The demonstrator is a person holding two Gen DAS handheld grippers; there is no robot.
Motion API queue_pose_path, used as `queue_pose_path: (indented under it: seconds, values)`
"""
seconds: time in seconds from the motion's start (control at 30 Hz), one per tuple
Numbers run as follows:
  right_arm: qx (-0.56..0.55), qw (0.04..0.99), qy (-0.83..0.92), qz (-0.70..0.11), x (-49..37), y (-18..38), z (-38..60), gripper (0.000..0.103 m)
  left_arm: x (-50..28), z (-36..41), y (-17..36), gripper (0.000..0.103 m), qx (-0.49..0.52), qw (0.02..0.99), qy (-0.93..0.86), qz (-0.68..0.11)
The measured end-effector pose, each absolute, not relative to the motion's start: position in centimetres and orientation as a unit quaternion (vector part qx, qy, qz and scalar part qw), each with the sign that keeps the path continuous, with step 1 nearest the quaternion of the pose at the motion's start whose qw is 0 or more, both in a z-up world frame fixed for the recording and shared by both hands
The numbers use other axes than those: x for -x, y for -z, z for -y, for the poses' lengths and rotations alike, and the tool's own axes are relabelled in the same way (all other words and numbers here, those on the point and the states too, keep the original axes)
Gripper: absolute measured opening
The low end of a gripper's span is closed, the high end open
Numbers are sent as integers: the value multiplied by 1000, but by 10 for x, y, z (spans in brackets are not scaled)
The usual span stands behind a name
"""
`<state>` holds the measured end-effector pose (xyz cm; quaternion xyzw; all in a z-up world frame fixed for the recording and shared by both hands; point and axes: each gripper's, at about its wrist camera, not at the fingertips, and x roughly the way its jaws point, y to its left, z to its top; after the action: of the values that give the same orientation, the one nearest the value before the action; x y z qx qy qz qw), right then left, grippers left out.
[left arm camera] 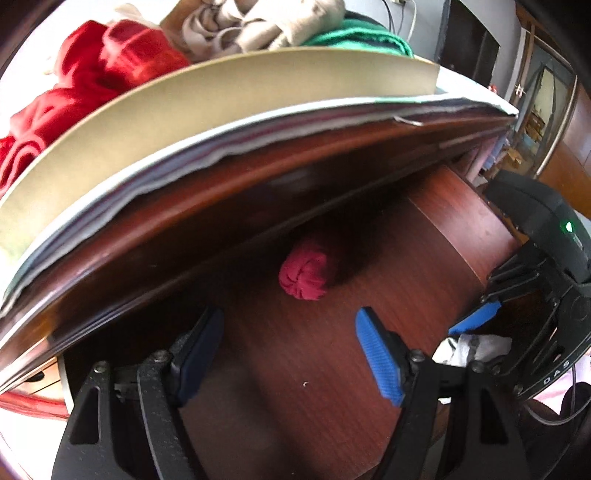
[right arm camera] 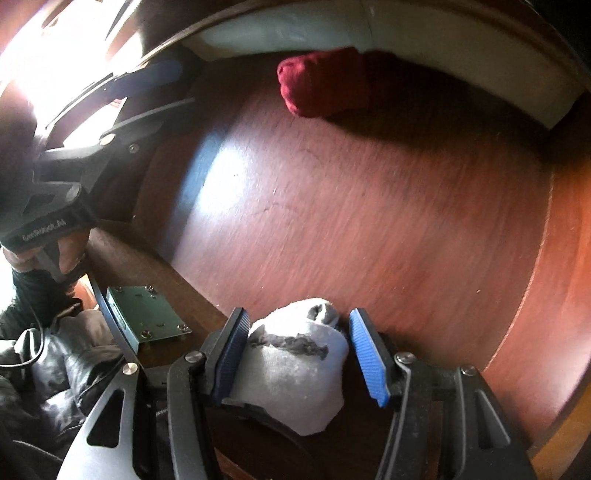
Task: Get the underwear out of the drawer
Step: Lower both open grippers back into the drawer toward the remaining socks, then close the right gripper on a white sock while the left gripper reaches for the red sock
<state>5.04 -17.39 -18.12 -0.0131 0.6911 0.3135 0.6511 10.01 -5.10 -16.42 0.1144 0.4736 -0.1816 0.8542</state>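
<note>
A dark red rolled underwear (left arm camera: 306, 273) lies at the back of the open wooden drawer (left arm camera: 424, 236), partly under the cabinet top; it is also in the right wrist view (right arm camera: 321, 83). My left gripper (left arm camera: 288, 317) hangs open above the drawer floor, short of the red roll, with nothing between its fingers. My right gripper (right arm camera: 298, 317) is at the drawer's front edge, with its blue pads against a grey-white rolled bundle (right arm camera: 295, 365). In the left wrist view the right gripper (left arm camera: 476, 332) sits at the right with that bundle (left arm camera: 472, 347) under it.
Red clothes (left arm camera: 92, 77), beige clothes (left arm camera: 258, 26) and green cloth (left arm camera: 362, 37) are piled on the cabinet top behind a beige board (left arm camera: 221, 96). A metal lock plate (right arm camera: 147, 317) is screwed to the drawer front. A gloved hand (right arm camera: 48, 254) holds the left gripper (right arm camera: 147, 85).
</note>
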Motion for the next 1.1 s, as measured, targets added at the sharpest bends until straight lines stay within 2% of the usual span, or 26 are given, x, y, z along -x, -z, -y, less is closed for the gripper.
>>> queue_pose_path:
  seconds: [0.1, 0.23, 0.33, 0.57, 0.7, 0.87, 0.9, 1.1]
  values:
    - [4, 647, -319, -693, -52, 184, 172, 57, -103, 55, 167, 75, -118, 851, 187, -477]
    - [5, 656, -328, -680, -54, 177, 177, 38, -108, 60, 169, 75, -119, 845, 195, -483]
    - [15, 682, -318, -659, -52, 170, 178, 33, -112, 61, 169, 75, -116, 843, 196, -486]
    - [8, 761, -270, -589, -62, 144, 195, 31, -129, 68, 171, 75, -110, 842, 192, -491]
    - [25, 795, -240, -556, -65, 137, 197, 31, -132, 83, 176, 73, -143, 840, 194, -486]
    - [23, 801, -241, -547, -66, 140, 195, 31, -139, 94, 187, 69, -169, 828, 203, -495]
    - [20, 803, -241, -545, -67, 139, 196, 31, -140, 97, 189, 66, -180, 827, 197, -494]
    - [4, 807, -243, -539, -69, 137, 201, 31, -134, 114, 198, 66, -249, 819, 191, -481]
